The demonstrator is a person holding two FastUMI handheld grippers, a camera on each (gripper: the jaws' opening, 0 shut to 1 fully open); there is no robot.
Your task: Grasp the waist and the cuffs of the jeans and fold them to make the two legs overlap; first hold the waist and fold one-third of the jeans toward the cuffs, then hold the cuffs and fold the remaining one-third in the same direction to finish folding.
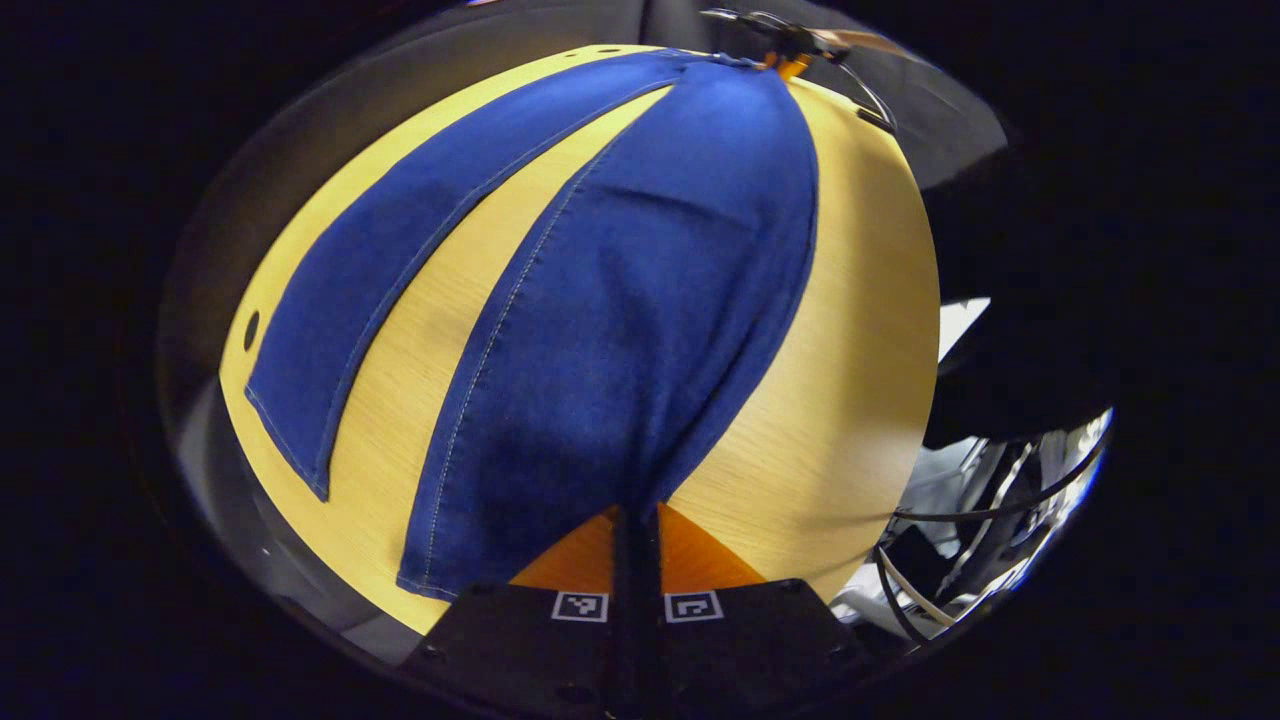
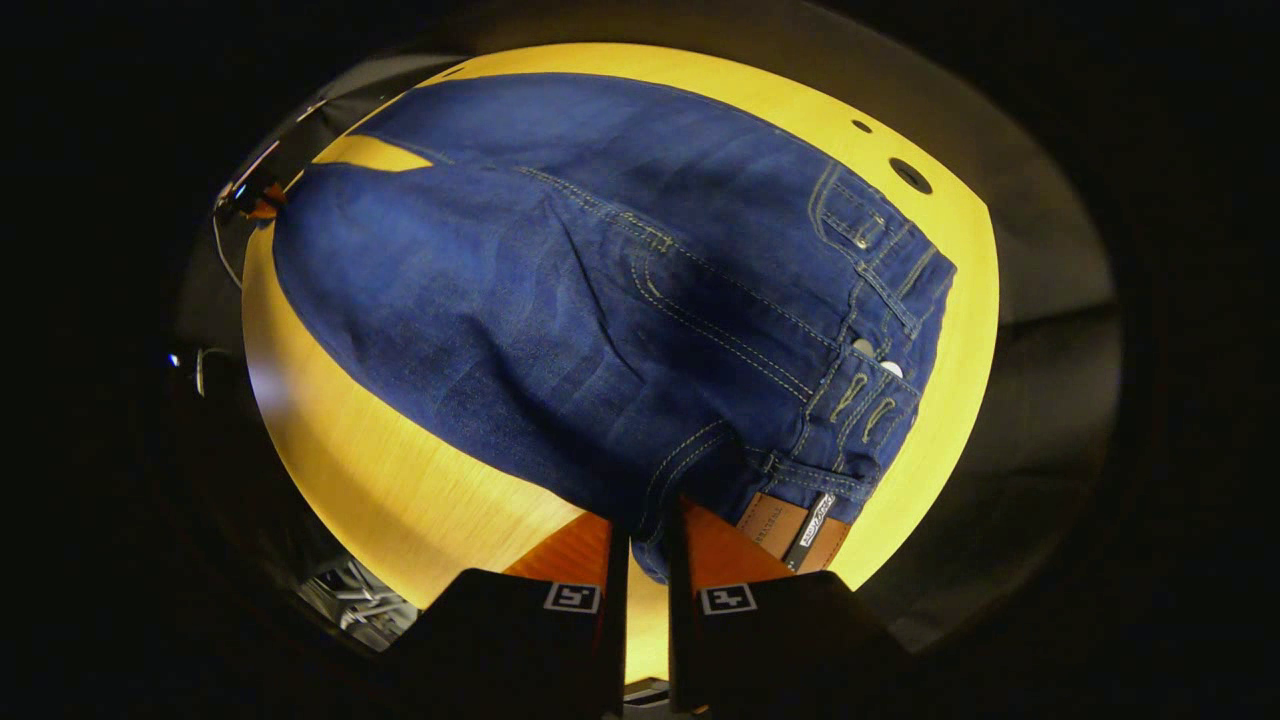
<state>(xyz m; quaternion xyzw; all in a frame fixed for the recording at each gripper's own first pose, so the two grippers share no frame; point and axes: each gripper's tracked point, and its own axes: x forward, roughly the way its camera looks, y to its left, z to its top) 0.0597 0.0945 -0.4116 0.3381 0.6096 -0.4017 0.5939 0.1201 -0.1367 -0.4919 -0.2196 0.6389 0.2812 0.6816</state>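
Note:
Blue jeans (image 1: 640, 300) lie lengthwise on the yellow wooden table (image 1: 850, 400). In the left gripper view the near leg rises to my left gripper (image 1: 637, 515), which is shut on its cuff edge. The other leg (image 1: 400, 260) lies flat to the left, spread apart from it. At the far end of the jeans is the right gripper (image 1: 790, 45), small in this view. In the right gripper view my right gripper (image 2: 645, 535) is shut on the waistband next to the brown leather patch (image 2: 790, 525). The waist (image 2: 870, 330) with its button faces right, and the left gripper (image 2: 250, 195) shows far off.
Round holes mark the tabletop (image 2: 910, 175) near its far edge, and another hole (image 1: 251, 329) lies beside the spread leg. Cables and metal parts (image 1: 960, 540) hang off the table's right side. Bare wood (image 2: 400, 470) borders the jeans.

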